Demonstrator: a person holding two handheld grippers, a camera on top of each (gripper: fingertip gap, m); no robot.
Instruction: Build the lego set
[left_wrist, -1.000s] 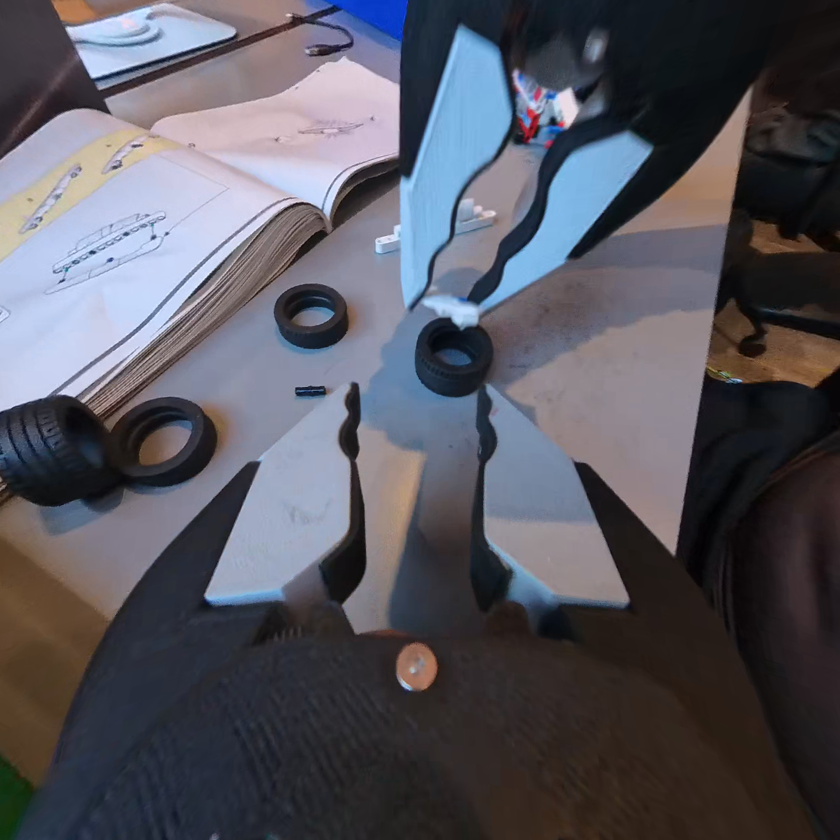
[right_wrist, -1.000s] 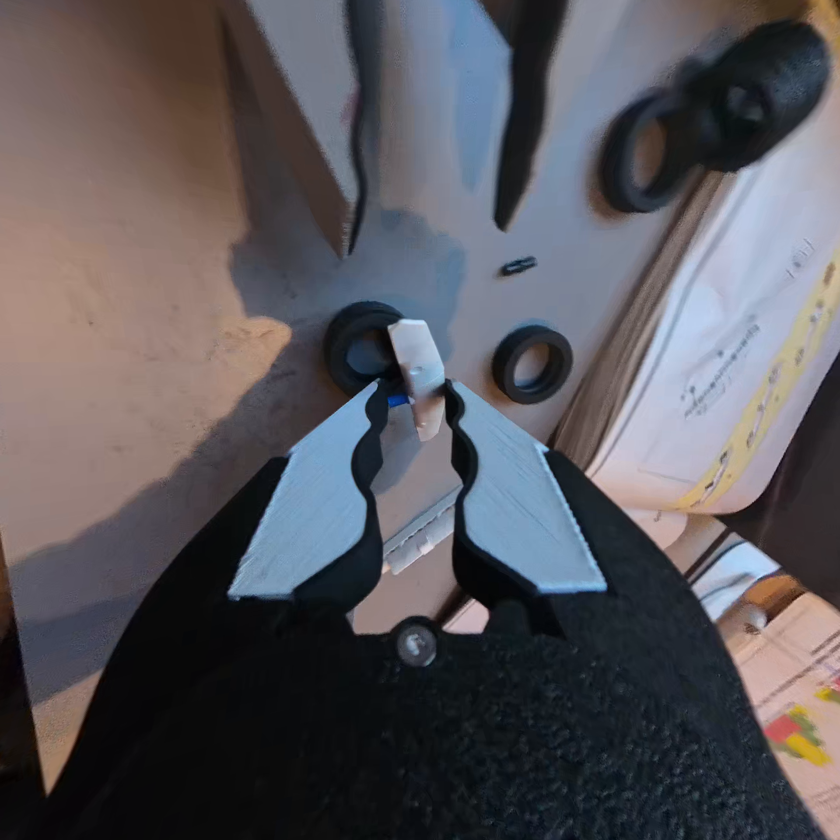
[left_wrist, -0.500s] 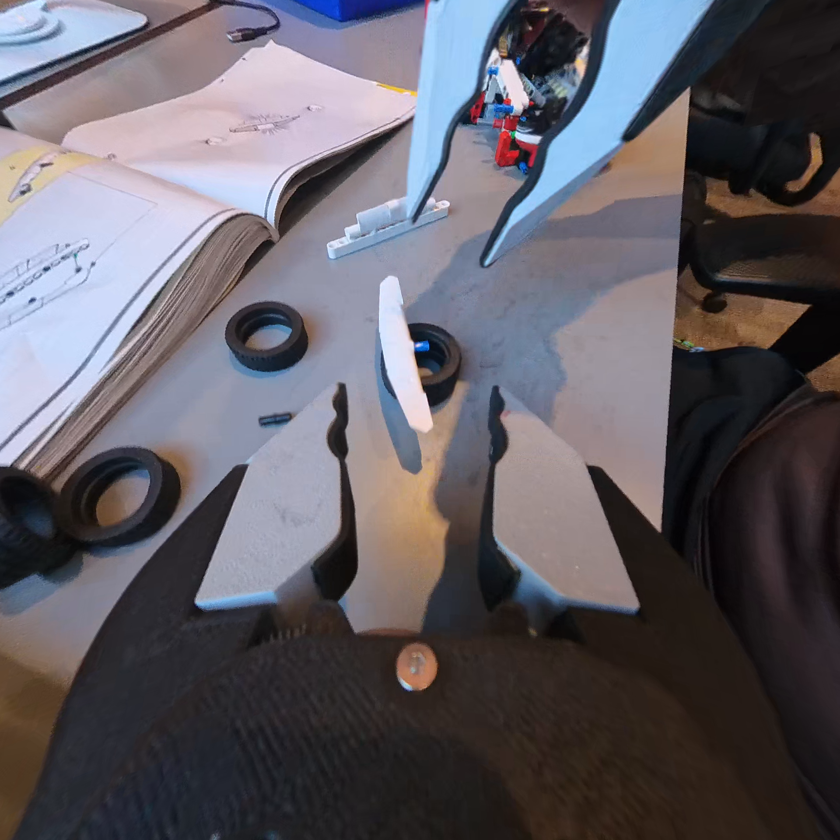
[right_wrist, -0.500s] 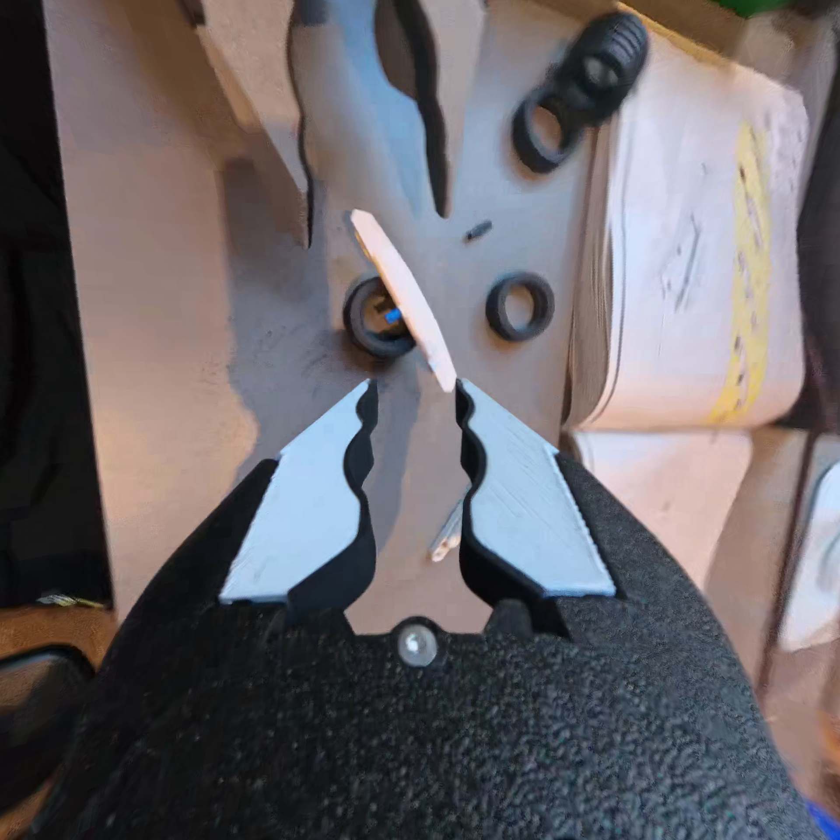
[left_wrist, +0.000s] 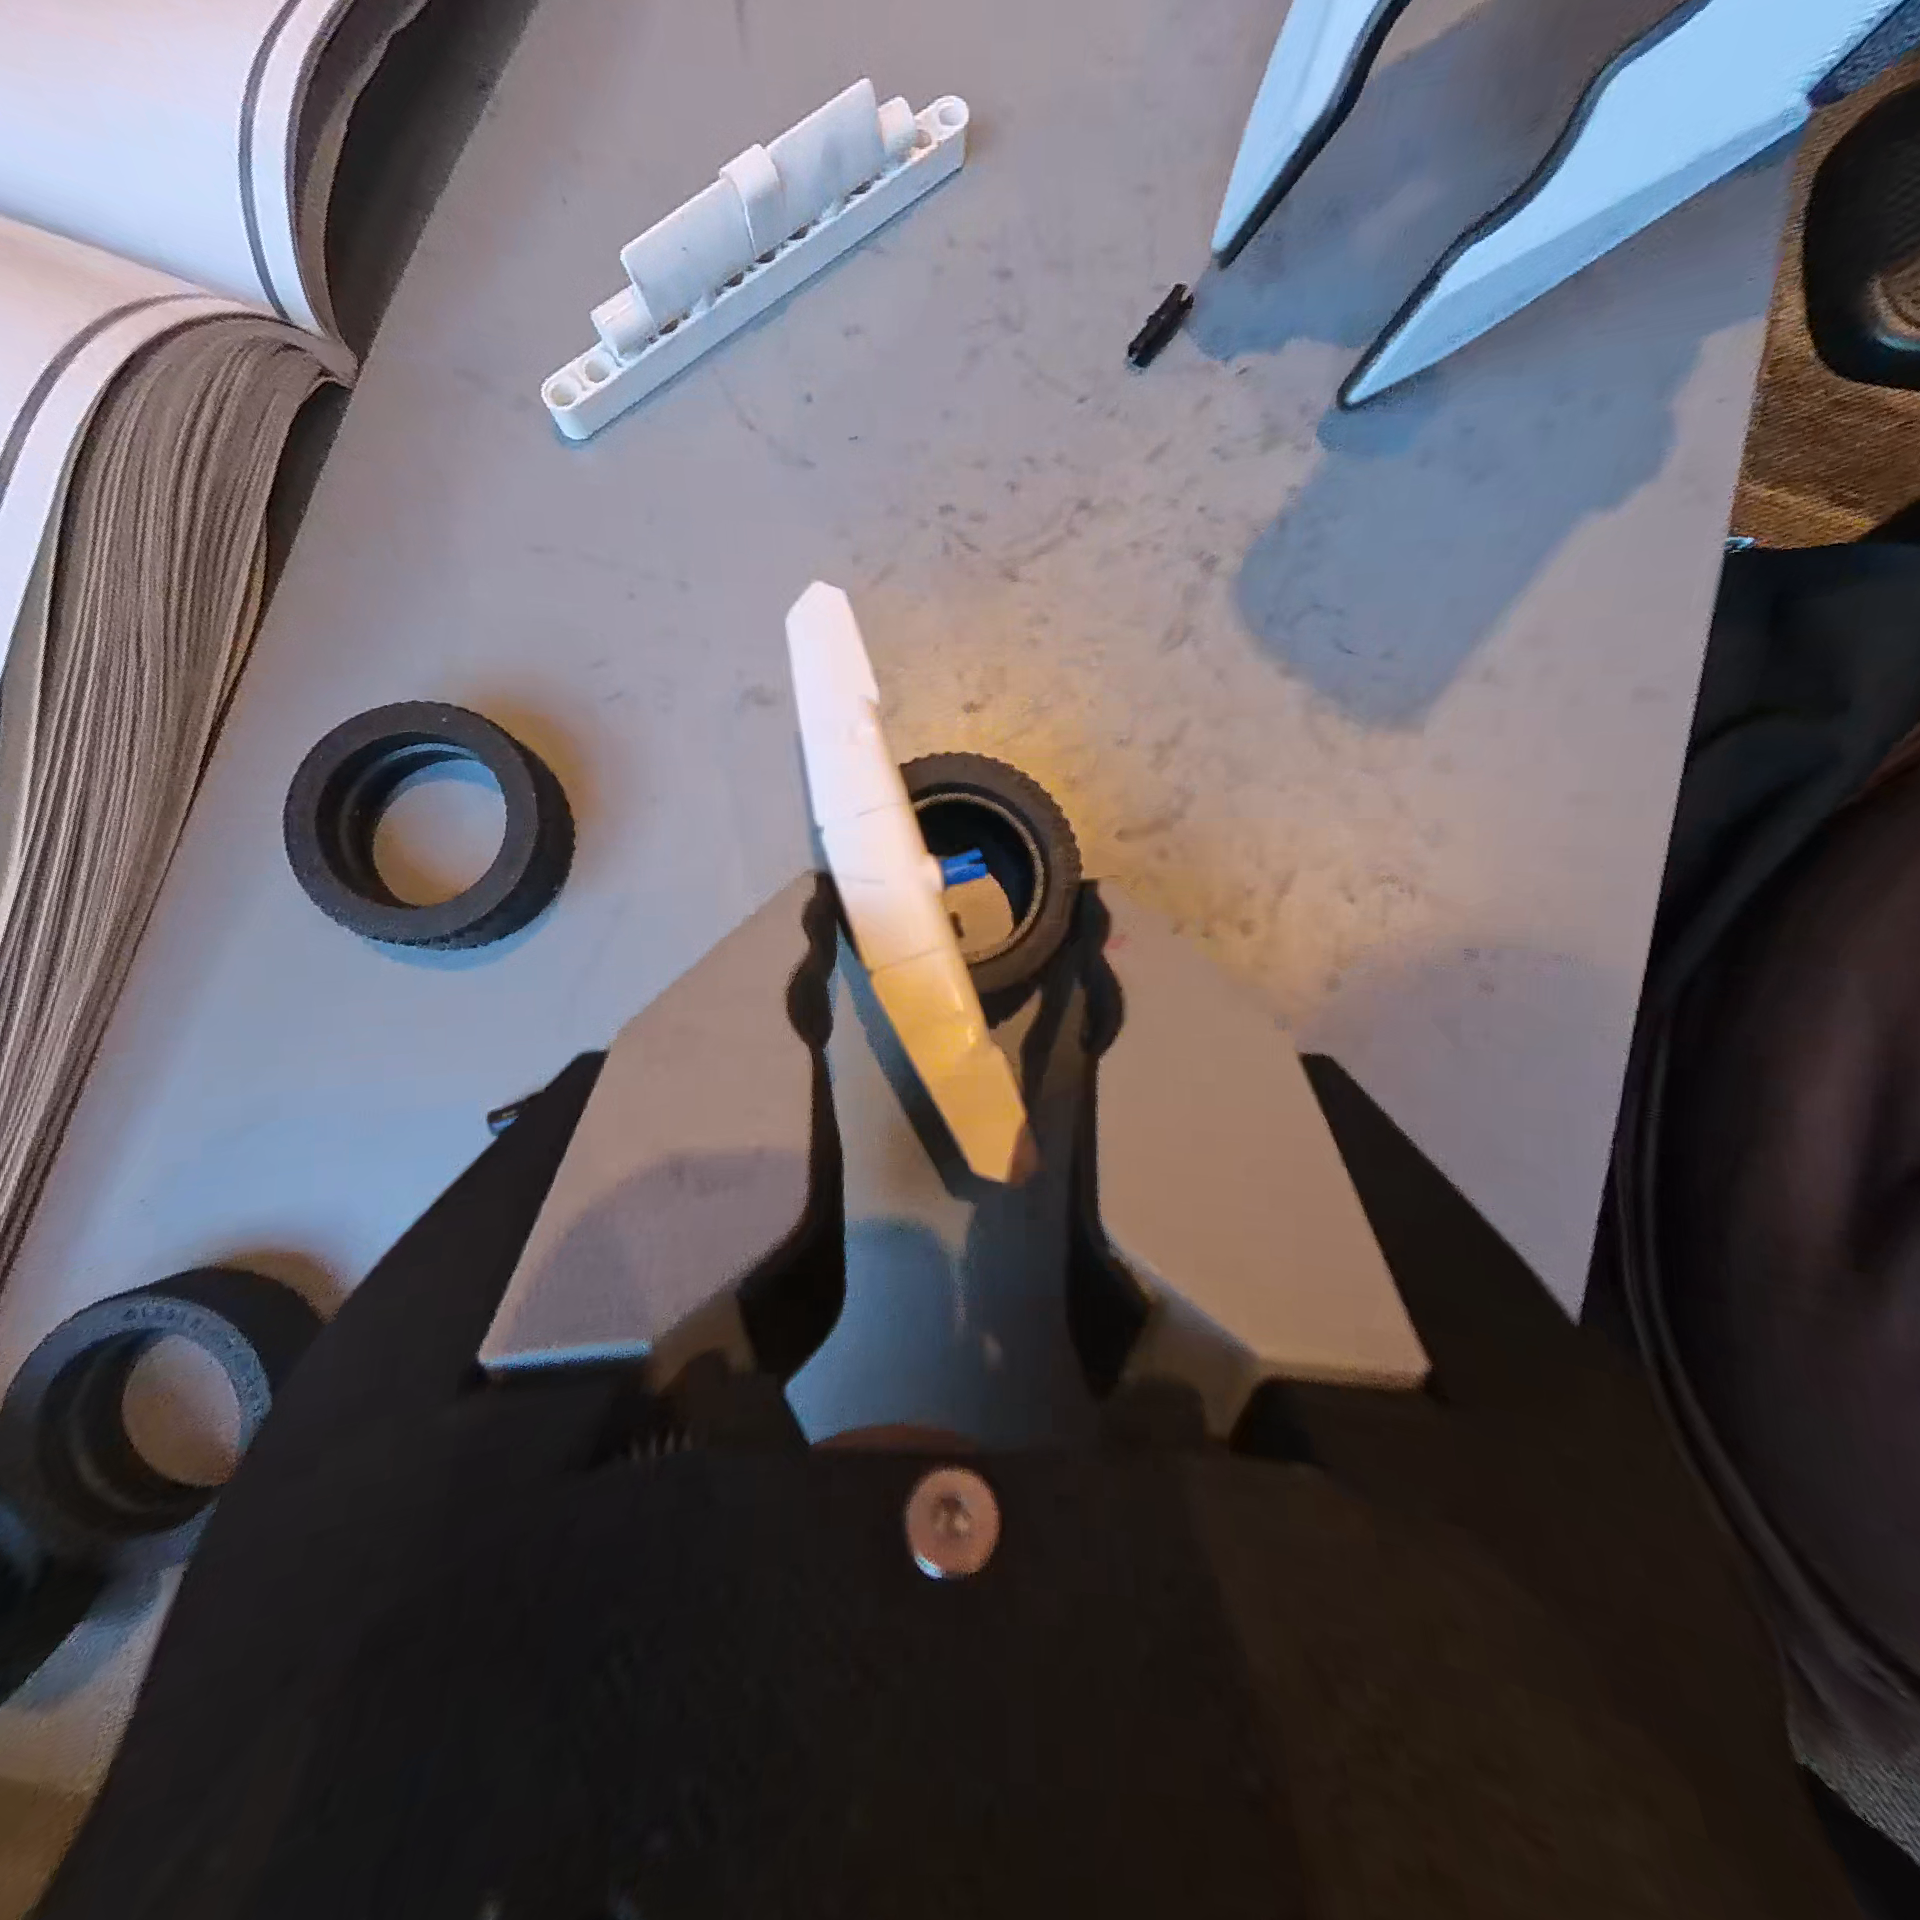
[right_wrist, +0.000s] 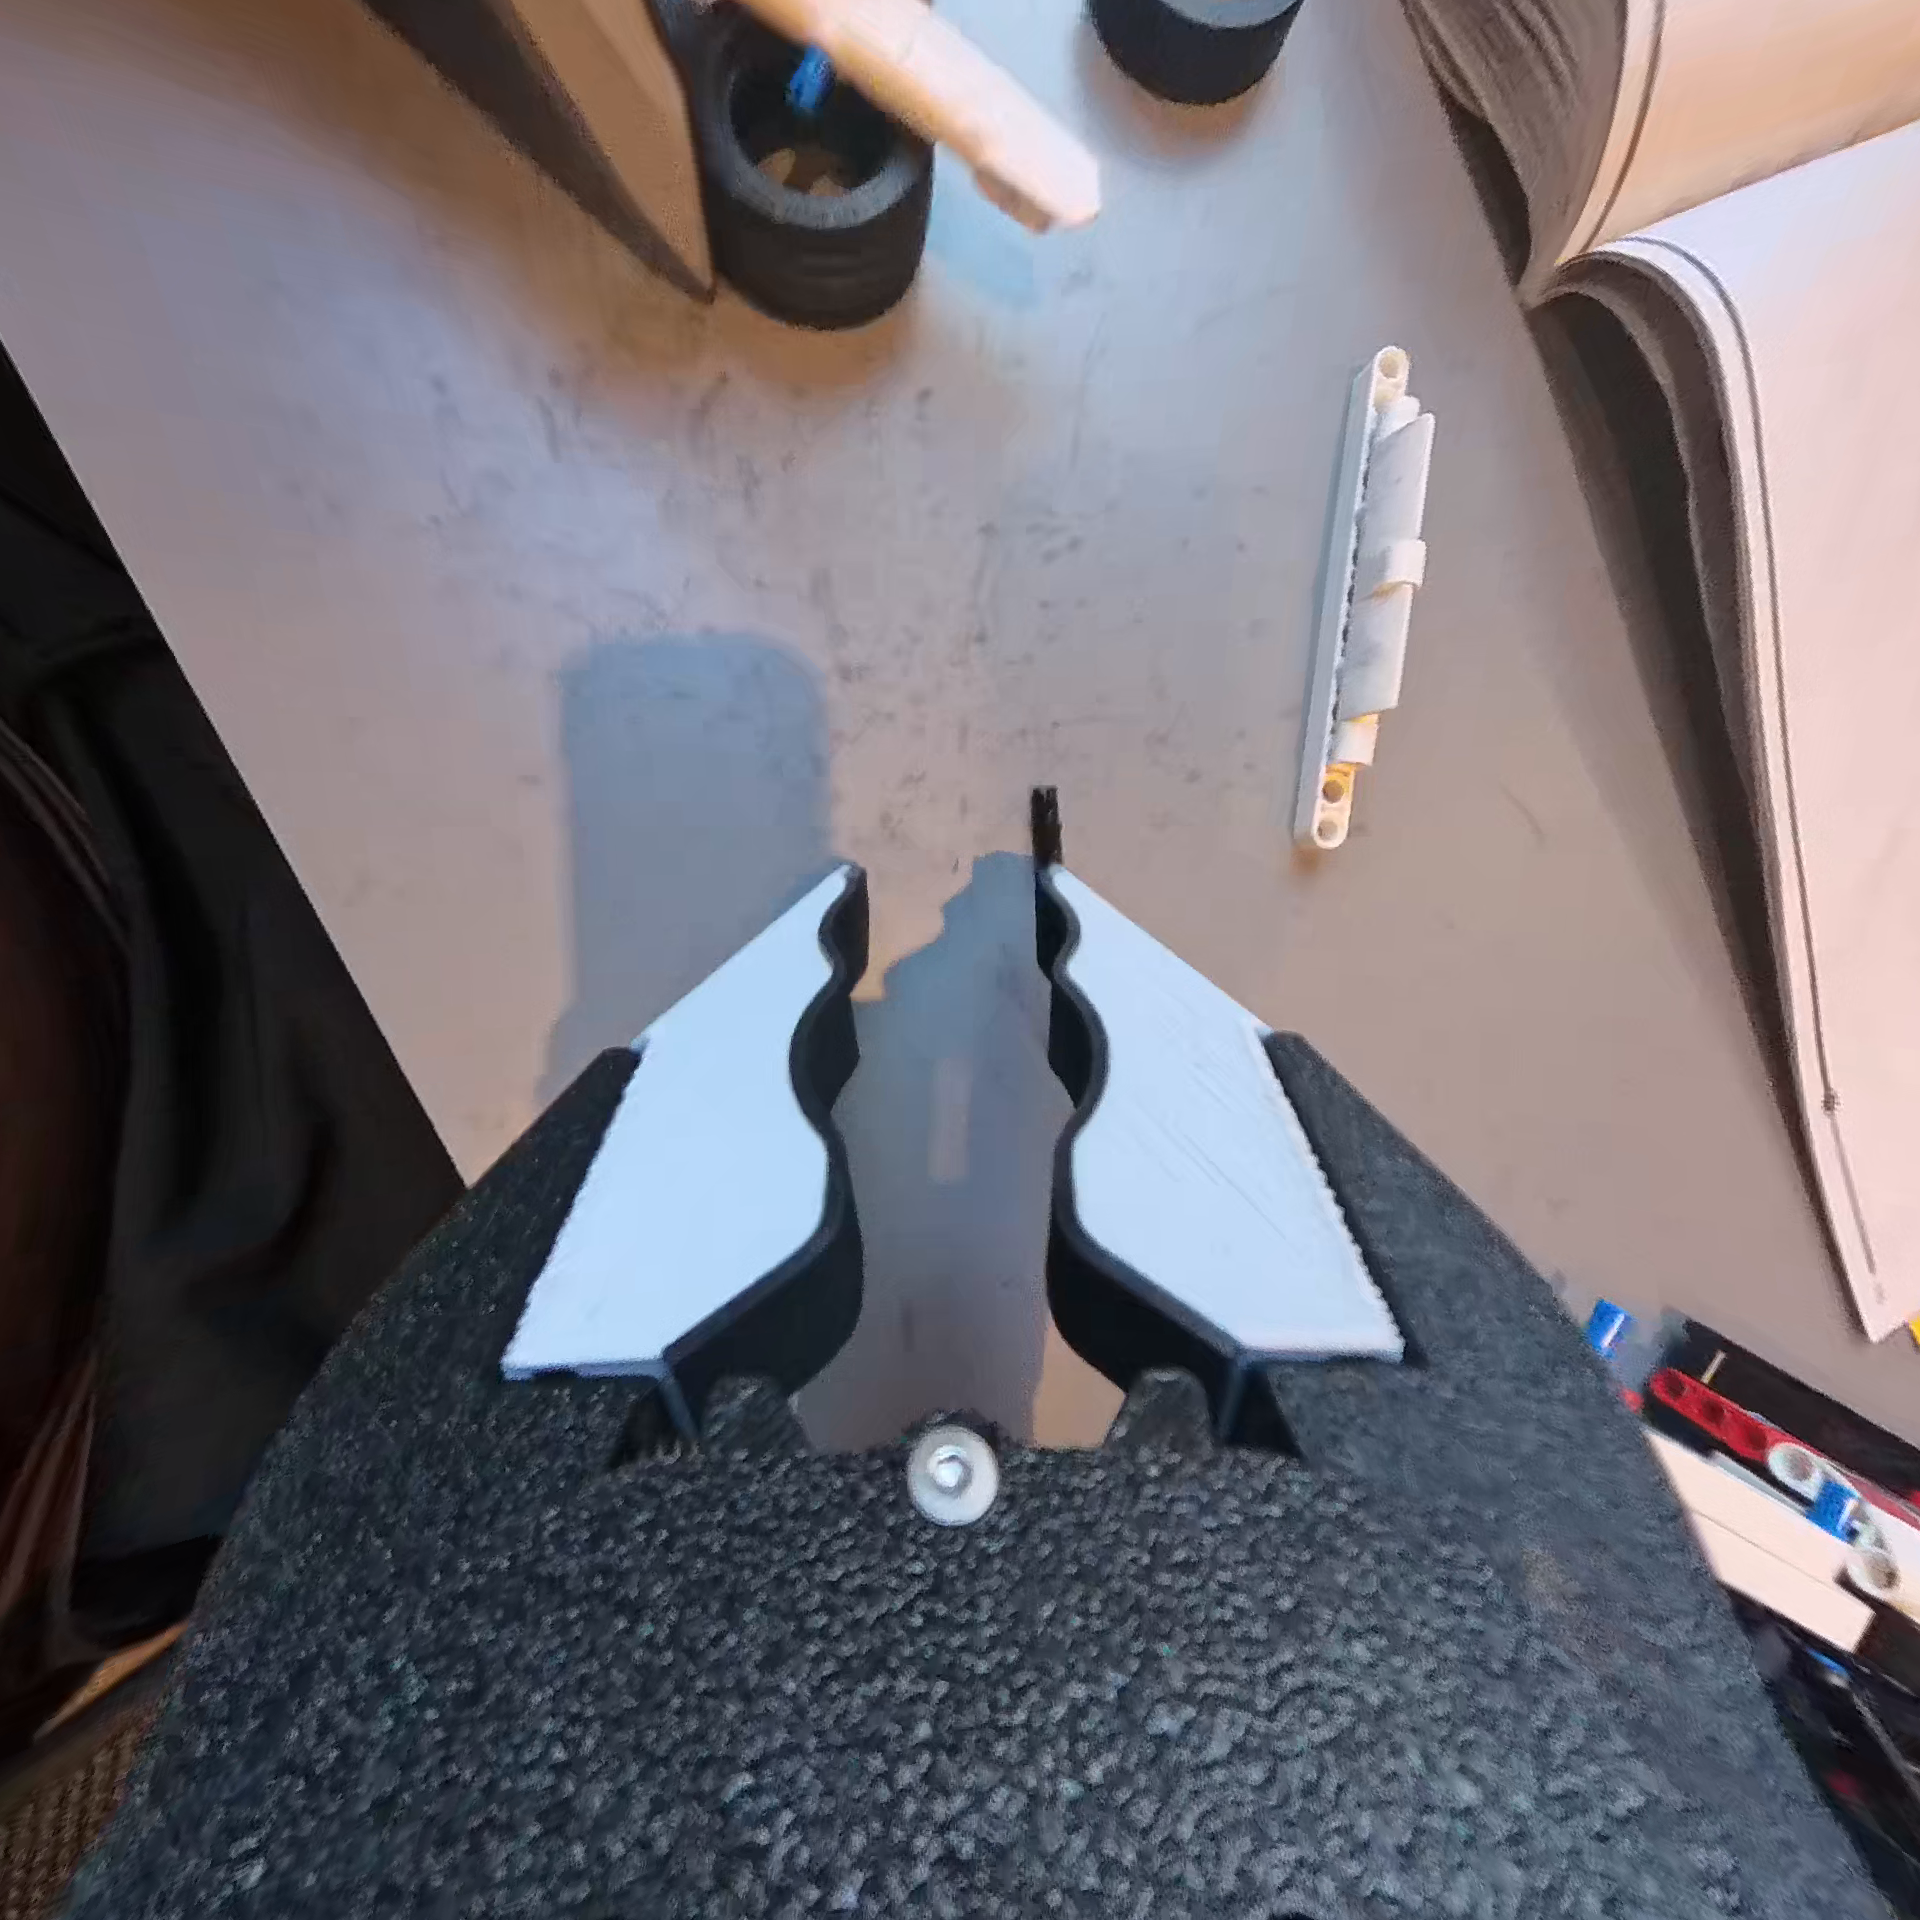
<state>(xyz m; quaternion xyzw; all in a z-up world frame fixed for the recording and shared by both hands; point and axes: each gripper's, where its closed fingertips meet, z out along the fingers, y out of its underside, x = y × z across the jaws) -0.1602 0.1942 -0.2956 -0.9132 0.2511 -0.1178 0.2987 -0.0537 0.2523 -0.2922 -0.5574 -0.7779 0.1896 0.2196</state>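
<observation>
Currently the left gripper (left_wrist: 945, 935), jaws apart and empty, flanks the white curved panel (left_wrist: 883, 873), which stands propped in a black tyre (left_wrist: 1029, 831), long axis running away along the fingers. Farther off, the right gripper (right_wrist: 951, 883) hovers open and empty.

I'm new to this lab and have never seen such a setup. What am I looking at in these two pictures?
Two hand-held grippers, each with a camera looking along its own fingers. In the left view, the left gripper stands open around a white curved piece leaning on a tyre. In the right view, the right gripper is open and empty, near a black pin. On the grey table also lie a white beam, another tyre and an open manual.
</observation>
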